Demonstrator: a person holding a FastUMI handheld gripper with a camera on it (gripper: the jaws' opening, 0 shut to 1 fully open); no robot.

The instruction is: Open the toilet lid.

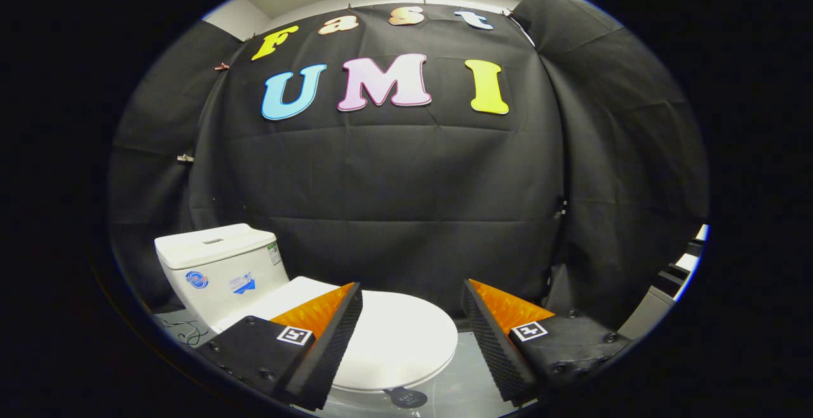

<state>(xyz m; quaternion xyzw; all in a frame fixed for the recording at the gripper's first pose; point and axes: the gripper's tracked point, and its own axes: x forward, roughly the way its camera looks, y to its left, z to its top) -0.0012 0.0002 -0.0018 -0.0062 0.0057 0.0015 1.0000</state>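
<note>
Hovering above the toilet, the hand-held gripper (411, 332) has its 2 fingers spread wide apart, with nothing between them but open air and the white toilet lid (397, 342) below. Neither finger touches the lid. The left finger (324, 338) overlaps the lid's near-left part as seen from here, while the right finger (498, 342) sits just off the lid's rounded front edge, over the grey floor (460, 386).

The lid lies flat and closed on the toilet (its surface smooth, white and oval), running from the tank end out toward the space between the fingers. The white tank (222, 265) stands at the far left end of the toilet, beyond the left finger, with a flat cover on top and 2 small stickers on its side; what they say is too small to tell. A thin cable (181, 329) lies on the floor beside the tank's base.

A small dark round piece (406, 397) shows under the lid's near edge, between the fingers; what it is cannot be told. Black cloth (406, 202) hangs as the wall behind the toilet, well beyond both fingers.
</note>
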